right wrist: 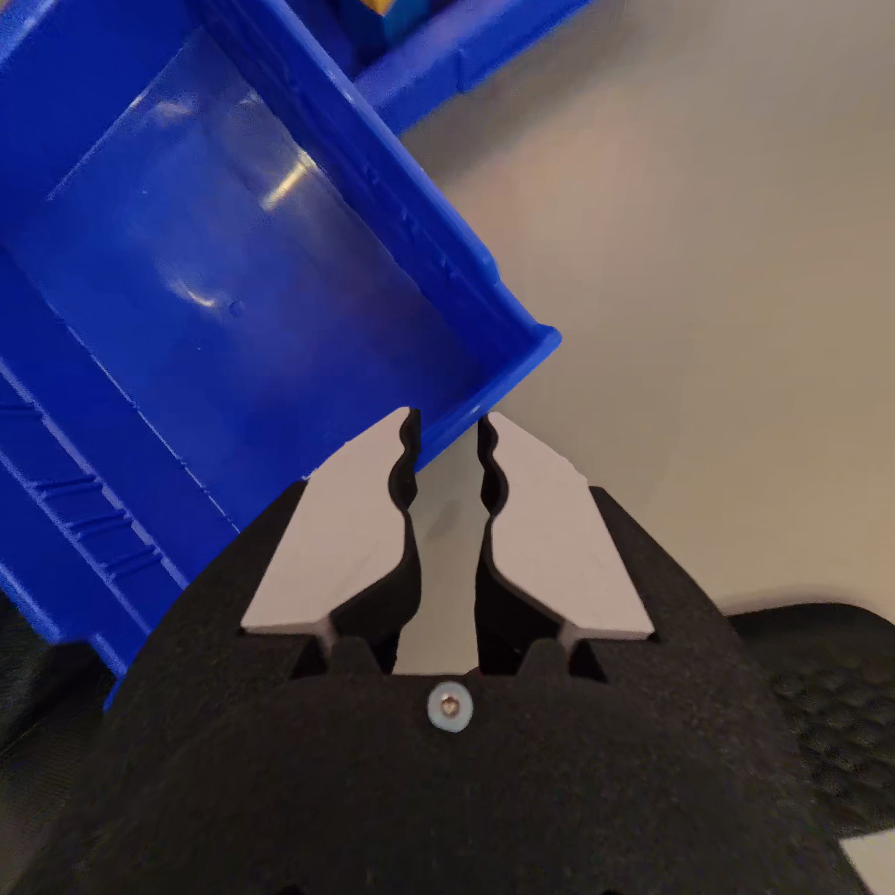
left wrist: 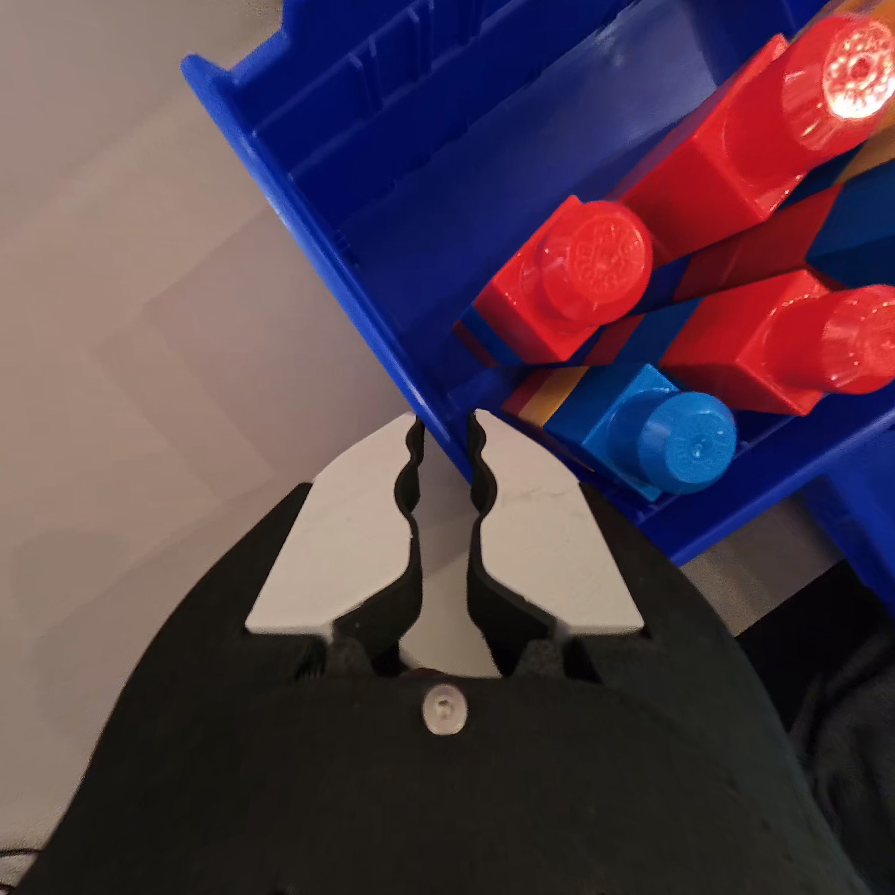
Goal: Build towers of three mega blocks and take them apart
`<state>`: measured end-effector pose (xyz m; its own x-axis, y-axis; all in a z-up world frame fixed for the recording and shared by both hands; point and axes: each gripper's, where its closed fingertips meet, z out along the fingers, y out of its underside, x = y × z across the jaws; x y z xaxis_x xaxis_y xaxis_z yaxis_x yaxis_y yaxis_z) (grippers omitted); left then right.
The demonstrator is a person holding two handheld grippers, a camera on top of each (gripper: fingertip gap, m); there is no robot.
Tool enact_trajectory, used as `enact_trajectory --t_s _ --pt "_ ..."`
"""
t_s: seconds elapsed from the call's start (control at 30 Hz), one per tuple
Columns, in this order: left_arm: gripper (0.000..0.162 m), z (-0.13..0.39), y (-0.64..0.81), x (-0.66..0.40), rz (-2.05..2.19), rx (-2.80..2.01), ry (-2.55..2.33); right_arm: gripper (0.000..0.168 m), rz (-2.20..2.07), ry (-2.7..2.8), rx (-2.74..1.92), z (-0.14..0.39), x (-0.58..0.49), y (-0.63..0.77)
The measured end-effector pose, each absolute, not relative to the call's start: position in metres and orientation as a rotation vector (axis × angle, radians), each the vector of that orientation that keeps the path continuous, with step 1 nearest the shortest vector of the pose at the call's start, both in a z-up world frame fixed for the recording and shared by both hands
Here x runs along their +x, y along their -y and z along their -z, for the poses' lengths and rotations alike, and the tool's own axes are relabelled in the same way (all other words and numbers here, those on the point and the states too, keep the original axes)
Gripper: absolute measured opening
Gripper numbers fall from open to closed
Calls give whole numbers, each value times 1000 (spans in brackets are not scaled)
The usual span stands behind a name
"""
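Observation:
In the left wrist view, a blue bin (left wrist: 310, 232) holds several mega block towers standing on end. Three have red tops (left wrist: 571, 285) (left wrist: 775, 121) (left wrist: 799, 344) and one has a blue top (left wrist: 668, 440), with blue, red and orange bands lower down. My left gripper (left wrist: 446, 428) hovers over the bin's near rim with its jaws a narrow gap apart and nothing in them. In the right wrist view, my right gripper (right wrist: 448, 421) is over the near corner of an empty blue bin (right wrist: 387, 179). Its jaws are also narrowly apart and empty.
The bins stand on a pale tabletop (left wrist: 121, 290), which also shows in the right wrist view (right wrist: 678, 290). A second blue bin (right wrist: 460, 53) with a glimpse of blocks sits behind the empty one. Dark fabric lies at the table's near edge (right wrist: 823, 678) (left wrist: 847, 678). Across from one pair of fingers to the other is roughly 45 centimetres.

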<state>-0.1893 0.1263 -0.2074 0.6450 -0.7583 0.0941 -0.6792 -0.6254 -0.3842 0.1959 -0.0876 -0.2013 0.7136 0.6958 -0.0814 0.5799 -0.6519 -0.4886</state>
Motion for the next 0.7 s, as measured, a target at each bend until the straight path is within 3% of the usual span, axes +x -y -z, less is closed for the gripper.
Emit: enact_trajectory --t_s 0.03,0.3,0.43,0.7 --pt "16 207 -129 -194 367 -2557 -1132 23 -346 985 -2491 201 199 85" --pt "25 208 -136 -202 456 -2598 -1053 30 -307 980 -2559 201 200 95" --pt "14 209 -134 -198 506 -2619 -1076 24 -290 968 -2560 200 200 96" --pt "14 211 -137 -201 401 -2630 -1178 19 -270 1020 -2565 201 207 87"
